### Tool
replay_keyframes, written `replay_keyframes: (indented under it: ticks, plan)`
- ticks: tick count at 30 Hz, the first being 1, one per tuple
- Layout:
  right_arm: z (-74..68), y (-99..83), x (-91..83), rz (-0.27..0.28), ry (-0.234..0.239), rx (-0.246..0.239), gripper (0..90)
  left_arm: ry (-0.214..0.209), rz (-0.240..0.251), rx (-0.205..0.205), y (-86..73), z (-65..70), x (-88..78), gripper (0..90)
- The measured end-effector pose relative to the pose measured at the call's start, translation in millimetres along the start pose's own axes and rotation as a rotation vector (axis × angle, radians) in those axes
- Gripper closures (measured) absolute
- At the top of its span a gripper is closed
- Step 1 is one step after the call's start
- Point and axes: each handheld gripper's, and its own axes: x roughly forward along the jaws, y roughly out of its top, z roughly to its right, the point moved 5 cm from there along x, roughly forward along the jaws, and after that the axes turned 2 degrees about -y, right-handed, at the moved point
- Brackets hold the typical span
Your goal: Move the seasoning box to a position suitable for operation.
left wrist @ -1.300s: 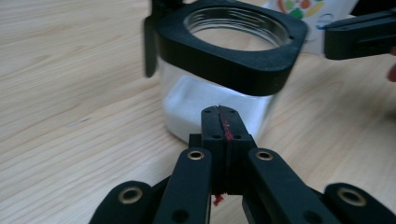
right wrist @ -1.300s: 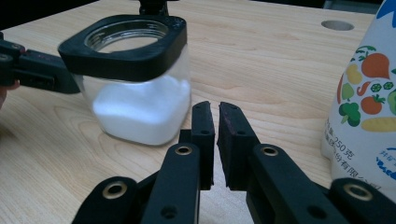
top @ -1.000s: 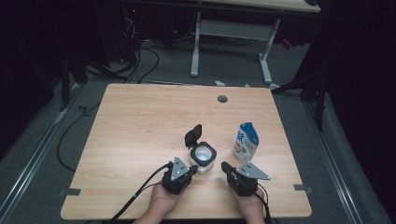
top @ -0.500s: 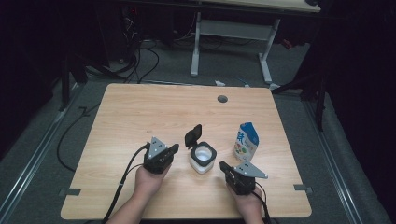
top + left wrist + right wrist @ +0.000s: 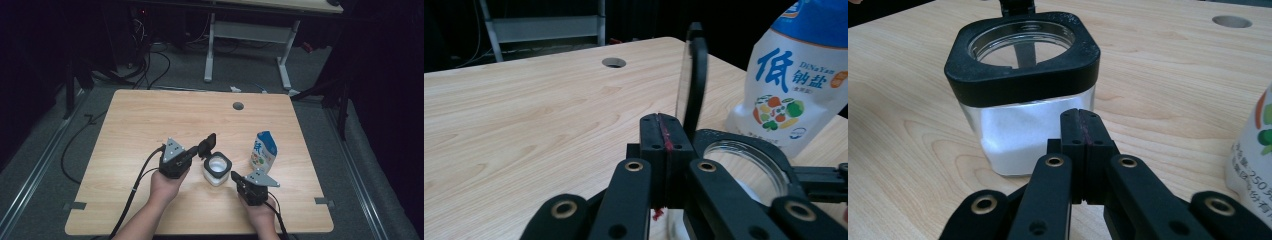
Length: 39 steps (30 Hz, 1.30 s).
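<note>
A square glass jar (image 5: 217, 170) with a black rim holds white powder; its hinged black lid (image 5: 207, 144) stands open. My left gripper (image 5: 197, 153) is shut and empty, its tips just short of the upright lid (image 5: 696, 75), with the jar's rim (image 5: 744, 145) to the right. My right gripper (image 5: 234, 176) points at the jar's (image 5: 1023, 100) near wall; its jaws have just been closing and stand shut (image 5: 1082, 125) with nothing between them. A white and blue salt bag (image 5: 263, 150) stands right of the jar.
The wooden table (image 5: 150, 115) has a round cable hole (image 5: 238, 106) near its far edge. Cables trail from both grippers over the front edge. Beyond the table stand a white desk frame (image 5: 210, 45) and loose cables on a dark floor.
My left hand has lifted and moved left and away from the front edge, ending beside the open lid. The right hand has stayed put. Jar and bag are unmoved.
</note>
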Motion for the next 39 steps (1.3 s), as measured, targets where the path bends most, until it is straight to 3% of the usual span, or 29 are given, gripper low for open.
replay_keyframes:
  ticks: [14,27,35,39]
  plan:
    - [-5.4,-0.6,1.0,-0.005,0.011,0.003,90.0,-0.031,0.01,-0.003,-3.3,10.9,-1.1,90.0]
    - [-6.1,-1.0,-0.5,-0.001,0.018,0.002,89.9,-0.039,-0.007,0.035,-14.0,25.3,0.6,90.0]
    - [-2.3,-1.9,-2.5,-0.002,0.003,-0.003,90.0,-0.01,-0.027,0.054,-32.4,18.1,-10.3,89.9]
    - [5.3,-1.6,-2.1,0.001,-0.023,0.001,89.9,0.025,-0.058,0.077,-49.9,4.2,-24.9,88.6]
